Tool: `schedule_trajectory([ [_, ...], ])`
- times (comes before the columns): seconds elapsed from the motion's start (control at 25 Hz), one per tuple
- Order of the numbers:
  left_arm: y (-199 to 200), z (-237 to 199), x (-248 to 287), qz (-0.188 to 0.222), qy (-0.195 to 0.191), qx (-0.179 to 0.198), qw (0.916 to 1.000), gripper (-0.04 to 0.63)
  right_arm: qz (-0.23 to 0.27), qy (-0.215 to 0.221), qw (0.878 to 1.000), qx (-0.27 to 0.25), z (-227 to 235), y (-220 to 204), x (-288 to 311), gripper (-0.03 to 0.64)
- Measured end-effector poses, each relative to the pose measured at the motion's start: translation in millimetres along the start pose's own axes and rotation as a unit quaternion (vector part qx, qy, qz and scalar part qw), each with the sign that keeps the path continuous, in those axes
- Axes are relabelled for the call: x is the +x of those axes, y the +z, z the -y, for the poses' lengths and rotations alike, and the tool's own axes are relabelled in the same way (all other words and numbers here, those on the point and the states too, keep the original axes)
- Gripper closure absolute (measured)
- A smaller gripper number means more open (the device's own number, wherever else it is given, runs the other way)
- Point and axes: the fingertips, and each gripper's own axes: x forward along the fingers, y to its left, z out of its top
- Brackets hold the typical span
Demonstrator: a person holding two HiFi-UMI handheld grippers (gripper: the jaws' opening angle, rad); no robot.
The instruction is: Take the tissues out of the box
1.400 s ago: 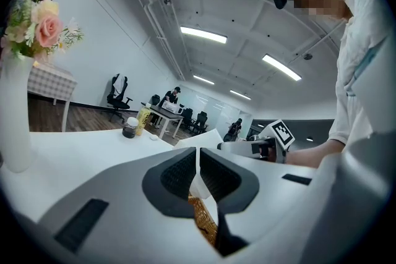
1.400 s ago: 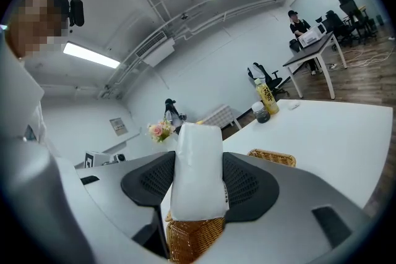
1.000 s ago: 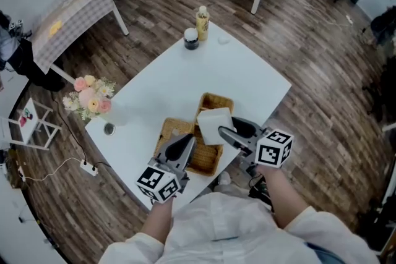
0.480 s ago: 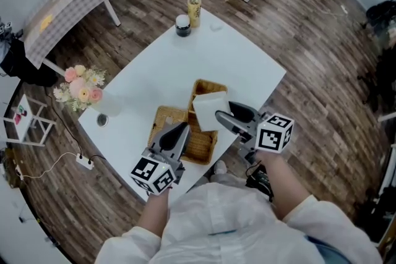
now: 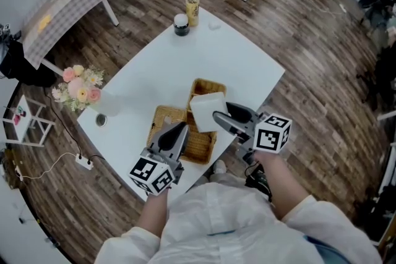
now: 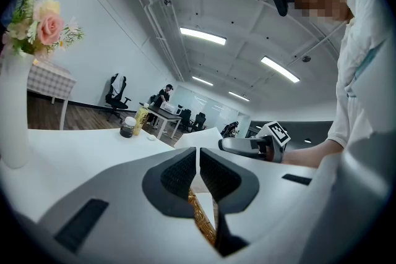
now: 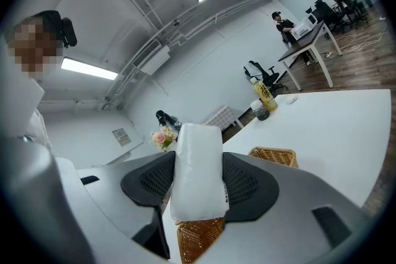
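My right gripper (image 5: 218, 117) is shut on a white soft pack of tissues (image 5: 206, 111), held above two wicker baskets, the far basket (image 5: 210, 87) and the near basket (image 5: 162, 122). In the right gripper view the tissue pack (image 7: 197, 157) stands upright, squeezed between the pads of the right gripper (image 7: 197, 181), with a basket (image 7: 274, 156) beyond. My left gripper (image 5: 176, 132) hovers over the near basket, shut with nothing in it. In the left gripper view the left gripper (image 6: 198, 171) shows only a thin slit between its jaws, and the basket rim (image 6: 202, 222) lies under them.
At the far corner of the white table (image 5: 229, 59) stand a yellow bottle (image 5: 192, 8) and a dark jar (image 5: 180, 24). A flower vase (image 5: 79, 85) and a small cup (image 5: 101, 120) sit at the left edge. Wooden floor surrounds the table.
The head camera has shifted a little, so the whole scene sits higher and further left. Both grippers and the tissue pack stay almost where they were over the baskets.
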Motion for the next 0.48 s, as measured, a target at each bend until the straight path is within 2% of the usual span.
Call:
schedule_trajectory([
  [0.48, -2.6, -1.4, 0.4, 0.003, -0.004, 0.000, 1.0000, 0.575, 0.003, 0.000, 1.000, 0.012, 2.5, -3.3, 0.5, 0.359],
])
